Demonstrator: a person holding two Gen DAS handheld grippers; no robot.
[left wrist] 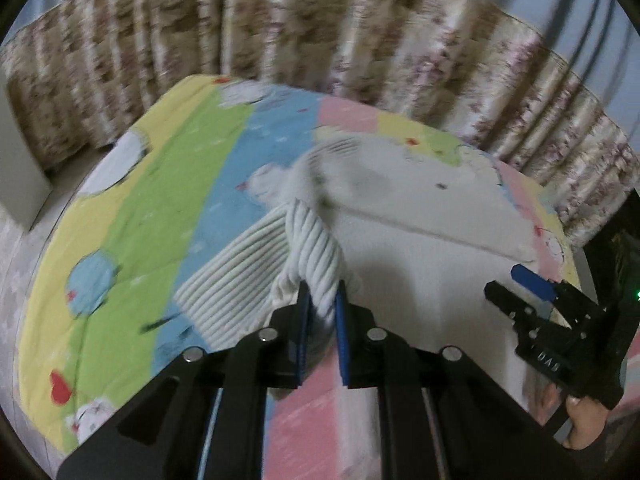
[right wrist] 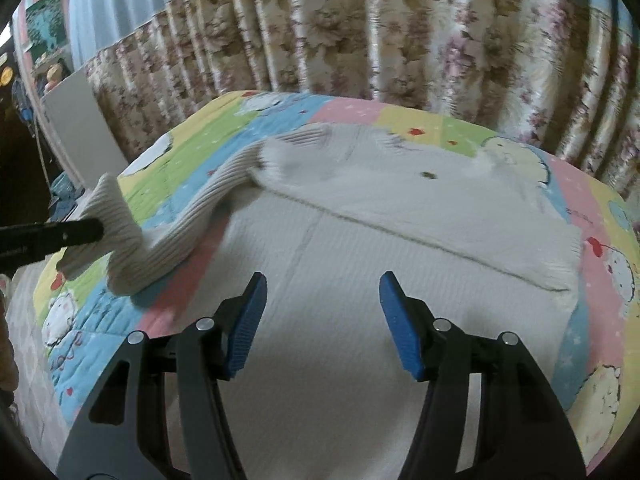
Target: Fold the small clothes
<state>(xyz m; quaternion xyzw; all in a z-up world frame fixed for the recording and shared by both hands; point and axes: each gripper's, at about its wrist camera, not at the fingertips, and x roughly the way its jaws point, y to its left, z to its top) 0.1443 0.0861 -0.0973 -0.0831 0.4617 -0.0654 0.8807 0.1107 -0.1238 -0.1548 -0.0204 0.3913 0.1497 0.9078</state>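
A small white ribbed sweater [right wrist: 360, 240] lies spread on a pastel patchwork quilt [right wrist: 192, 148], one edge folded over its body. My left gripper [left wrist: 323, 292] is shut on the ribbed cuff of the sweater's sleeve [left wrist: 316, 248] and holds it lifted above the quilt. In the right wrist view the left gripper [right wrist: 80, 234] shows at the far left with the sleeve [right wrist: 176, 220] draped from it. My right gripper [right wrist: 322, 280] is open and empty, just above the sweater's body. It also shows in the left wrist view [left wrist: 516, 280], at the right, held by a hand.
The quilt [left wrist: 140, 200] covers a bed. Floral curtains [right wrist: 360, 40] hang close behind it. A white board or panel [right wrist: 80, 120] stands at the left beside the bed, and dark furniture [left wrist: 620, 240] stands at the right edge.
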